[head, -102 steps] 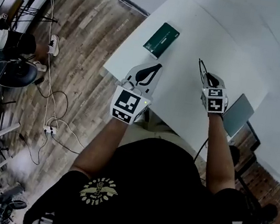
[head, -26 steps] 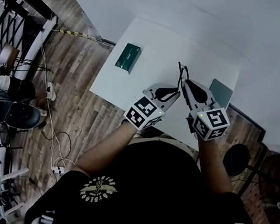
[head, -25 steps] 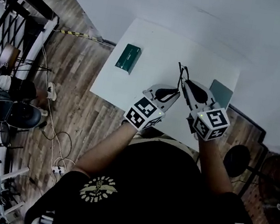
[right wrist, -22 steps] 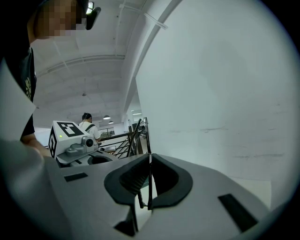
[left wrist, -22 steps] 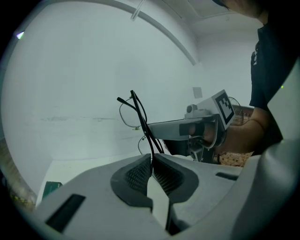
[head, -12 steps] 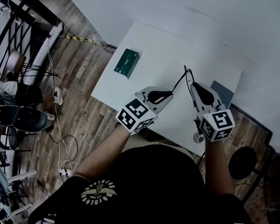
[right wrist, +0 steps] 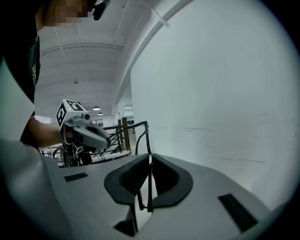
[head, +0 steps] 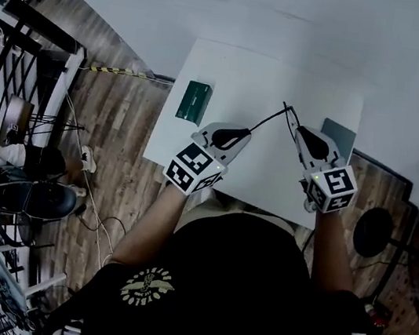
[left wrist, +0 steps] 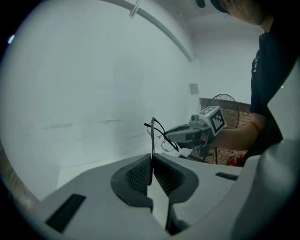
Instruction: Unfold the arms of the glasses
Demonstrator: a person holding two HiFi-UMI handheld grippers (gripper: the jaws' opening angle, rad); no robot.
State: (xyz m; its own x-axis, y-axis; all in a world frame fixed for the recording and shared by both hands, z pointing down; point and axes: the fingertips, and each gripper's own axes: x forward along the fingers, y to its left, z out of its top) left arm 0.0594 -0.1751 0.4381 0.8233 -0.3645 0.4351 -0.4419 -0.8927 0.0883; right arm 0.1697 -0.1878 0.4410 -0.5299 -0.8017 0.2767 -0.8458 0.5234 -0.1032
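Note:
Thin black-framed glasses (head: 284, 113) hang in the air above the white table (head: 233, 71), held between both grippers. My left gripper (head: 240, 134) is shut on the end of one arm (head: 265, 120), which stretches out sideways from the frame. My right gripper (head: 301, 132) is shut on the frame end of the glasses. In the left gripper view the arm (left wrist: 152, 140) rises straight out of the shut jaws toward the lenses (left wrist: 161, 137), with the right gripper (left wrist: 174, 136) beyond them. In the right gripper view a black piece of the frame (right wrist: 149, 161) sits between the pads, and the left gripper (right wrist: 108, 140) is at the left.
A dark green box (head: 196, 102) lies near the table's left edge. A grey flat slab (head: 340, 137) sits at the table's right edge. Wooden floor, cables and metal racks surround the table; a round black stand base (head: 374, 232) is at the right.
The two grippers have drawn apart, the left one moving left with the arm's end. The arm now stands out from the frame instead of lying folded against it.

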